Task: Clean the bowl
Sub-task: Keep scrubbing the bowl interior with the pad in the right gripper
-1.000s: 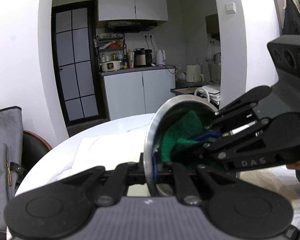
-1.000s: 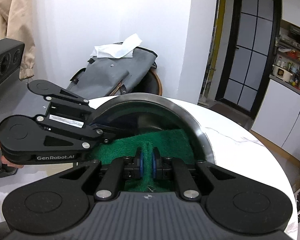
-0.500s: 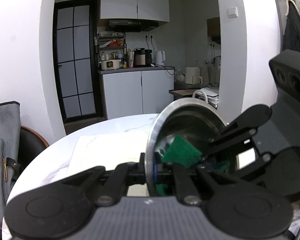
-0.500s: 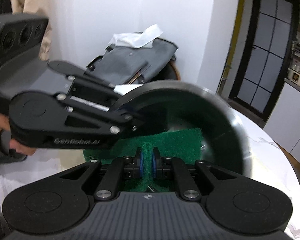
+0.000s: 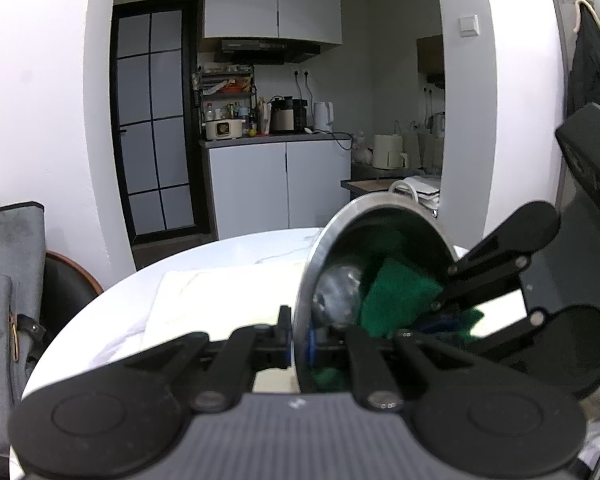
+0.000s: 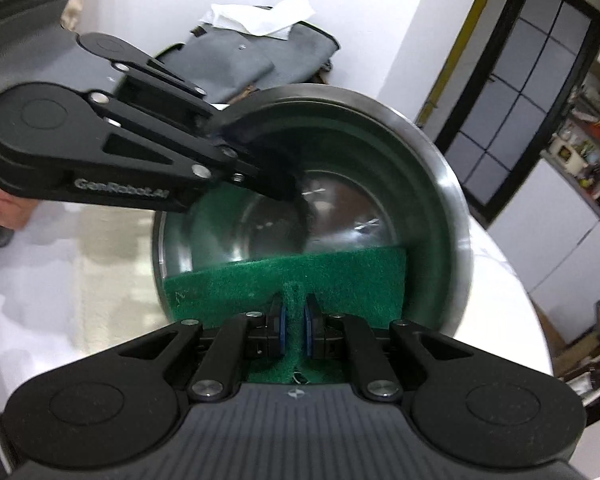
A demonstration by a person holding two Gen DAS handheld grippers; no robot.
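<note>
Left wrist view looks along the left gripper, whose two black fingers with blue pads are clamped on the rim of a round, shiny stainless steel bowl; one pad sits outside the wall and the other inside it. That grip holds the bowl tilted up on its edge above a white marble-patterned round table, with its open side turned toward the right gripper, which reaches into it from the right of this picture. A green, flat, fibrous scouring pad lies inside the bowl against its inner wall, at the tips of the right gripper. Right wrist view gives the closer look: the right gripper is pinched together on a raised fold in the middle of the scouring pad, its blue-padded fingertips pressing the fold from both sides. The rest of the pad spreads flat across the lower inside of the bowl, touching the metal, while the bare polished bottom above it mirrors the green. The left gripper comes in from the upper left of this view and bites the bowl's far rim, and a bit of the person's hand shows behind it at the left edge. Behind the table a grey fabric bag with white paper on top rests against the white wall.
</note>
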